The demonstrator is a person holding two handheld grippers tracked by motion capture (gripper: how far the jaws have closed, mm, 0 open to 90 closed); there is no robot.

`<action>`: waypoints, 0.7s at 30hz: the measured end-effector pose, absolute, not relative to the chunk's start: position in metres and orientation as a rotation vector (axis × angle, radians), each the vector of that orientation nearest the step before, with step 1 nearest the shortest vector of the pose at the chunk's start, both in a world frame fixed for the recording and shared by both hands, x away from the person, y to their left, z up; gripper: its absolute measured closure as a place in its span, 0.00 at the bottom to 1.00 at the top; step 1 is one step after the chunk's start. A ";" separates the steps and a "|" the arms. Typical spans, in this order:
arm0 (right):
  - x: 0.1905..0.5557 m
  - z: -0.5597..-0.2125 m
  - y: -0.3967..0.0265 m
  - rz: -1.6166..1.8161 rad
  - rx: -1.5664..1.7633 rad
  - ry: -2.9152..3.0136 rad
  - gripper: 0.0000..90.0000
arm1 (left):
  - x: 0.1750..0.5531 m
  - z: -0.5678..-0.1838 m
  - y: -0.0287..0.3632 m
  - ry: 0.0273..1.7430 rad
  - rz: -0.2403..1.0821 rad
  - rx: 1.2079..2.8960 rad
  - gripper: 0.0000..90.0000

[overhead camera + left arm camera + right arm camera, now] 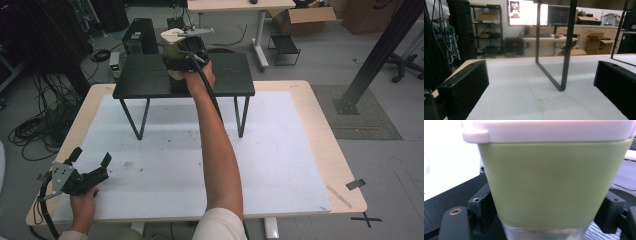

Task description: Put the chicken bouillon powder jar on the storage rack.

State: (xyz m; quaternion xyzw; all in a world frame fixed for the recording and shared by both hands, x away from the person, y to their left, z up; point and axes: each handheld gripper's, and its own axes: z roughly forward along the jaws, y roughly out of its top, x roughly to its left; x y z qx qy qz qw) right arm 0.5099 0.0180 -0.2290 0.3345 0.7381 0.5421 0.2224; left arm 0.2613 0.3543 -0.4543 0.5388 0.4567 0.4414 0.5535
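Green container (549, 187) with white lid (549, 130) and clear base was seen standing on the black raised shelf (145, 75), at its back middle. It was framed between the fingers of the right gripper (544, 220); whether the pads pressed on its walls couldn't be told, since contact points were blurred. In the high view the container (172, 47) was mostly hidden behind the right hand (200, 75).

The shelf was carried on thin black legs over a white mat (280, 165) laid on the light wood counter (330, 150).

Left gripper (90, 159) was held low at the near left corner, fingers spread wide, nothing between them.

Room detail was given by the left gripper view: lit monitor (527, 12), shelving rack (486, 27), cardboard boxes (597, 43). Floor cables (35, 125) and a black post (380, 50) were shown from above.
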 end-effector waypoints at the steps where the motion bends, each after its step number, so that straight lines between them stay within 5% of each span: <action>1: 0.510 -0.229 0.018 1.498 0.924 2.040 0.21 | 0.261 -0.454 0.354 1.079 1.043 1.274 0.00; 11: 0.504 -0.228 0.016 1.533 0.947 1.981 0.03 | 0.261 -0.454 0.354 1.078 1.046 1.279 0.00; 21: 0.490 -0.217 -0.005 1.585 0.923 1.923 0.01 | 0.261 -0.454 0.354 1.079 1.045 1.275 0.00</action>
